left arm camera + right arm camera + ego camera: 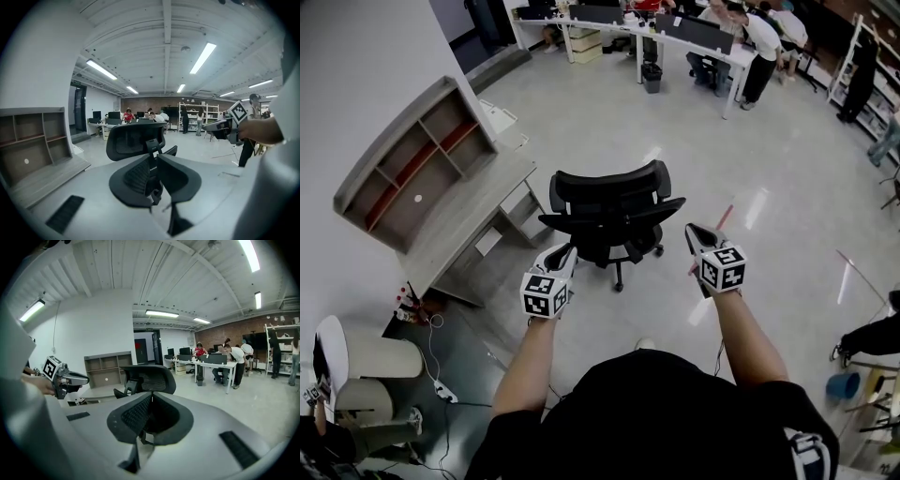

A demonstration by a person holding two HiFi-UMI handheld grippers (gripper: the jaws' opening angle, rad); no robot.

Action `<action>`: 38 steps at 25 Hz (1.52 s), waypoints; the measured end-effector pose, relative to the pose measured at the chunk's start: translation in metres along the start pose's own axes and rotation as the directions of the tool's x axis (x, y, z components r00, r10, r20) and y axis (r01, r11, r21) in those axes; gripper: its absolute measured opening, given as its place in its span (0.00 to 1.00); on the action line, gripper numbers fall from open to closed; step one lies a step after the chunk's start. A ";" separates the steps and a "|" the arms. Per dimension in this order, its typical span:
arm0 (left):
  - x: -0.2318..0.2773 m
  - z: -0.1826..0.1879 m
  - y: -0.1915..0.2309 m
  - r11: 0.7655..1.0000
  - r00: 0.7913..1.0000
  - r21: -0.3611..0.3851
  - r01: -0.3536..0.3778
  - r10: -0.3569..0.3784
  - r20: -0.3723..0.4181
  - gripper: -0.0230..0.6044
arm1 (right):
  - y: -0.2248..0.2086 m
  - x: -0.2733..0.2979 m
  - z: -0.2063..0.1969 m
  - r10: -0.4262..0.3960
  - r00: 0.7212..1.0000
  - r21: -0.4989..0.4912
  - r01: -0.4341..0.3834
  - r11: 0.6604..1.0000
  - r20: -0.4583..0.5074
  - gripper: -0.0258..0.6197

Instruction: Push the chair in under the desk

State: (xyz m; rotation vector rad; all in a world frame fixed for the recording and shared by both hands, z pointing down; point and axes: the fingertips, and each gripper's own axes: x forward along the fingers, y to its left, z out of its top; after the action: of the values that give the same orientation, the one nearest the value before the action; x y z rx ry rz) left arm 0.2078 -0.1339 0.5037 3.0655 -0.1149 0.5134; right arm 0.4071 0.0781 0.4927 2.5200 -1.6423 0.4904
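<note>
Chair is on casters, should roll easy: shove the backrest toward the desk at 9 o'clock. Left gripper and right gripper both clamped shut, empty.

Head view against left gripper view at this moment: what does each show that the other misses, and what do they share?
Head view only: the chair's wheeled base, the person's forearms and the left gripper seen from above. Left gripper view only: the ceiling lights and that gripper's own jaws up close, closed together with nothing between them. Both: the black chair, standing out from the grey desk with its shelf unit, the right gripper, and the people at the far end of the room.
</note>
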 end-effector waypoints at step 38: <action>0.060 -0.015 0.100 0.998 0.996 0.051 -0.028 0.032 -0.082 0.12 | -0.018 0.104 0.014 0.063 0.992 -0.184 -0.082 0.979 -0.105 0.16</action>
State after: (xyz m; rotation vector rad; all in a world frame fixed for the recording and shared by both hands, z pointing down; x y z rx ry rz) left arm 0.2518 -0.2370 0.5391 3.0895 -0.1489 0.6533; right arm 0.4649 -0.0088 0.5146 2.2713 -1.6645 0.4364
